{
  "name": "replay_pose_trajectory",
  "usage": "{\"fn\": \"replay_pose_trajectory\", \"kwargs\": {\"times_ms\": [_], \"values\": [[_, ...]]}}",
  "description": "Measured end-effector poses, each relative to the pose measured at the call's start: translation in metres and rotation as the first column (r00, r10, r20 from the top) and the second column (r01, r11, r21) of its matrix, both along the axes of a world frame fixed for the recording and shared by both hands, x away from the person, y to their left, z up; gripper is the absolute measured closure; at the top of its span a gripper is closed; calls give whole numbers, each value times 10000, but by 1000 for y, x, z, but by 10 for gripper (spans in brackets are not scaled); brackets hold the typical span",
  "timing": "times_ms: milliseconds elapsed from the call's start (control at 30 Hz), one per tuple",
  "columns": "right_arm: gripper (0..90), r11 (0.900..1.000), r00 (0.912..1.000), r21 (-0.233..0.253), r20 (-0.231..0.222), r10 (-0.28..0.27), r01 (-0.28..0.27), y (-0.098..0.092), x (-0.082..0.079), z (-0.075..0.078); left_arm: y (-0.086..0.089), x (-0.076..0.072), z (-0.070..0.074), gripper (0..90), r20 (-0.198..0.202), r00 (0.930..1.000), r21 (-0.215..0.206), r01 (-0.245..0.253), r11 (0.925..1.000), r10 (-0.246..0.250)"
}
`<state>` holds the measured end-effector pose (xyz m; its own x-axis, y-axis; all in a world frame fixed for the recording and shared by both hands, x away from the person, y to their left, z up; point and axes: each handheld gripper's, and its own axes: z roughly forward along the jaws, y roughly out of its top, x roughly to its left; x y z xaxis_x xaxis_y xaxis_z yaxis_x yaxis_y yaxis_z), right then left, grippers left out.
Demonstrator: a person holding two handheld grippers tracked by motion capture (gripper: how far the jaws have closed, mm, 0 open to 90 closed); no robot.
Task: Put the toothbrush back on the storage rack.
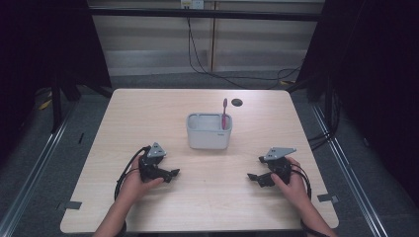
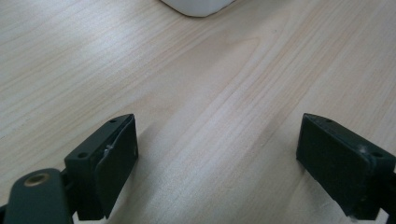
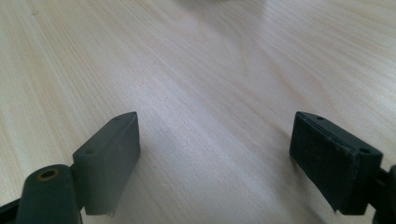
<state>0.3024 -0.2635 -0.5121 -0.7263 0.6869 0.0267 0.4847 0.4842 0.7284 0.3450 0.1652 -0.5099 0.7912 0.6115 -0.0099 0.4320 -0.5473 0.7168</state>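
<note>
Right now both claws sit low on the wooden tabletop [image 1: 148,113], near the person's edge, each w/ a hand round it. Left claw [image 1: 173,174] is left of centre, jaws spread wide apart, nothing btwn them; in the left gripper view the left claw [image 2: 217,154] has bare wood btwn its black jaws, and the bottom of the white holder [image 2: 198,7] shows at the top edge. Right claw [image 1: 253,176] is right of centre, also wide open and empty; in the right gripper view the right claw [image 3: 215,154] looks onto bare wood. White holder [image 1: 208,136] stands mid-tabletop, ahead of and btwn both claws, well apart from each. Pink toothbrush [image 1: 224,114] stands upright in its right rear corner, head up. Small dark round hole [image 1: 237,102] in the tabletop just beyond the holder.
</note>
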Motion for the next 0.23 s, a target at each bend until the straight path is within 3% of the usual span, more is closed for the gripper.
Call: {"fn": "replay_pose_trajectory", "kwargs": {"times_ms": [233], "values": [[139,9999,9999,-53,-55,-92,92,0,1,0,0,0,0,124,-3,10000,4,2,10000,-2]]}}
